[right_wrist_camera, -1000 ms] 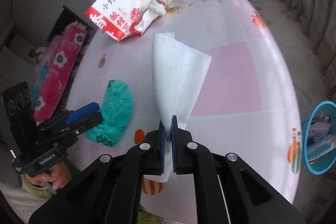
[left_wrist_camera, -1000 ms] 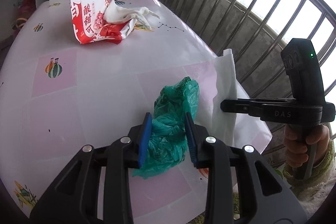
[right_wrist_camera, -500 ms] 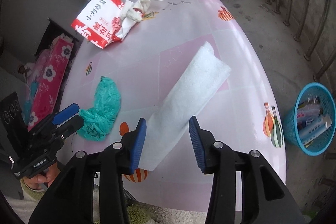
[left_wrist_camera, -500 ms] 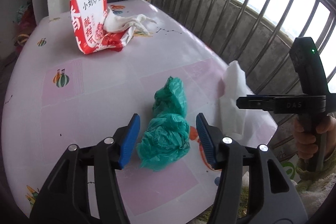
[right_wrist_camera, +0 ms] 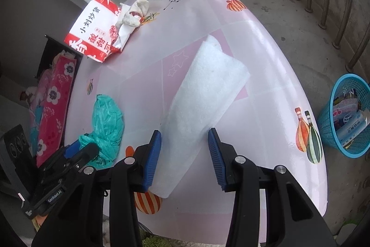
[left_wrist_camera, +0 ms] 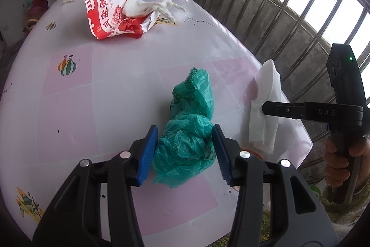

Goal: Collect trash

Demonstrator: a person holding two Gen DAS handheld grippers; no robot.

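A crumpled green plastic bag (left_wrist_camera: 192,108) lies on the pink-and-white table (left_wrist_camera: 115,85). My left gripper (left_wrist_camera: 184,131) straddles its near end, jaws closing, with the blue pads at the bag's sides and not squeezing it. A flat white paper towel (right_wrist_camera: 208,89) rests near the table's right edge. My right gripper (right_wrist_camera: 185,132) stands over its near end, jaws closing, and the pads are clear of the paper. At the far side sits a red-and-white snack bag (left_wrist_camera: 106,6) with a twisted white tissue (left_wrist_camera: 143,7) on it.
A blue mesh basket (right_wrist_camera: 346,117) holding wrappers stands on the floor to the right of the table. A metal railing (left_wrist_camera: 300,4) runs behind the table. A pink floral cloth (right_wrist_camera: 55,94) lies off the table's left side. A hand holds each gripper's handle.
Both grippers have opened. The left let go of the green bag, which now lies on the table. The right released the paper towel, which dropped flat from hanging upright.
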